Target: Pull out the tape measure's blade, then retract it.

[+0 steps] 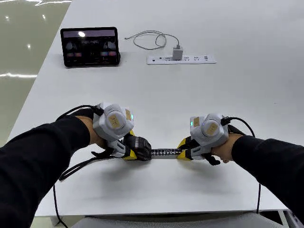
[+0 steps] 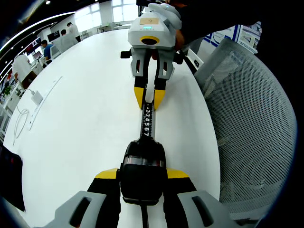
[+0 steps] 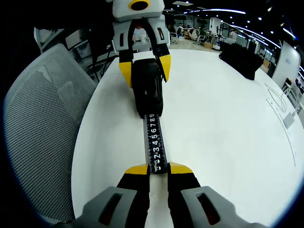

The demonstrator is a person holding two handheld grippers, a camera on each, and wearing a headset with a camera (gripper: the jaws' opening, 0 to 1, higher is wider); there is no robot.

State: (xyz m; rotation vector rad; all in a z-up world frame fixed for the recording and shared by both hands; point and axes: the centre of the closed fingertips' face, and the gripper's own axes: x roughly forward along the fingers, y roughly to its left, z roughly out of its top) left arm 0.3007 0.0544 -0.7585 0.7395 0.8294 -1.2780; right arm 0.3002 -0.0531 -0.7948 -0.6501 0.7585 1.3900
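Note:
The black tape measure case (image 1: 140,148) rests on the white table near its front edge, with my left gripper (image 1: 129,151) shut on it. In the left gripper view the case (image 2: 142,171) sits between the yellow-tipped fingers (image 2: 107,175). A short length of black blade (image 1: 165,152) with white numbers runs from the case to my right gripper (image 1: 183,154), which is shut on the blade's end. In the right gripper view the blade (image 3: 154,140) runs from my right gripper (image 3: 156,168) up to the case (image 3: 147,90). The blade (image 2: 147,124) reaches the right gripper (image 2: 149,100) in the left gripper view.
A tablet (image 1: 90,46) stands at the back left of the table (image 1: 223,95). A white power strip (image 1: 181,59) with a plugged charger and coiled cable (image 1: 151,40) lies at the back centre. A mesh chair (image 2: 247,123) stands by the table's near edge. Dark cables (image 1: 76,166) trail from both grippers.

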